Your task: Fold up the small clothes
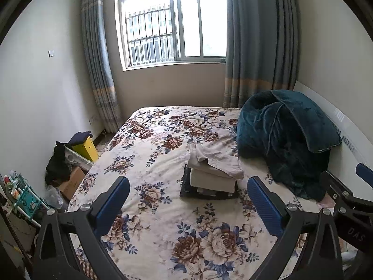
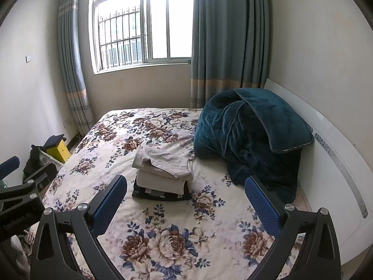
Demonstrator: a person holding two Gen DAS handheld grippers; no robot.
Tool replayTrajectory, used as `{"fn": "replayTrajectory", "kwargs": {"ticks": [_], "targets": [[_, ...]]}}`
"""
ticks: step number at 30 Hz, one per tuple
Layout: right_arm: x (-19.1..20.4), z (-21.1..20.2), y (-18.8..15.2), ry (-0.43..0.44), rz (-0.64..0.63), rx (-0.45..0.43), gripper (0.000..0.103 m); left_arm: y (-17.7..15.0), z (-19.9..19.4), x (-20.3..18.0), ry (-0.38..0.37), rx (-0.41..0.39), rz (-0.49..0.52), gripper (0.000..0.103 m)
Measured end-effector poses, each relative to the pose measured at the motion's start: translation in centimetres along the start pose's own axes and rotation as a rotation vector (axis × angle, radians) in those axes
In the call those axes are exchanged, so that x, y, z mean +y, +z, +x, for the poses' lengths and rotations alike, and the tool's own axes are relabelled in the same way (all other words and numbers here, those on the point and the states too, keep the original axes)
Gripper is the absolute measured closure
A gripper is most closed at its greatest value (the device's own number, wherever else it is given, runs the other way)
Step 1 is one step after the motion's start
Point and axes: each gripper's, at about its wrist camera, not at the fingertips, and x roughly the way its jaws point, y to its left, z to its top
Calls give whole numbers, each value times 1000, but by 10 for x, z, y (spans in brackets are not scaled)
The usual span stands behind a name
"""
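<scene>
A stack of folded small clothes (image 1: 211, 175) lies in the middle of the flowered bed (image 1: 160, 210): a loosely folded beige garment (image 1: 216, 159) on top, white folded pieces under it, dark ones at the bottom. It also shows in the right wrist view (image 2: 163, 175). My left gripper (image 1: 188, 186) is open and empty, held above the bed in front of the stack. My right gripper (image 2: 186, 186) is open and empty, also short of the stack. The right gripper shows at the right edge of the left wrist view (image 1: 354, 200). The left gripper shows at the left edge of the right wrist view (image 2: 16, 191).
A bunched teal blanket (image 2: 249, 140) lies on the bed right of the stack, against the white headboard (image 2: 338, 163). On the floor left of the bed stand a yellow box (image 1: 85, 148), a cardboard box (image 1: 71, 182) and dark clothes (image 1: 58, 165). A window with curtains (image 1: 172, 25) is behind.
</scene>
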Motion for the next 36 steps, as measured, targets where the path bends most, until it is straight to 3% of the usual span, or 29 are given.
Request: {"fn": "replayTrajectory", "kwargs": {"ticks": [36], "targets": [[-7,-7,-14,-22,7,-6,0,-4,-7,-2,29,-21,-12,0]]}}
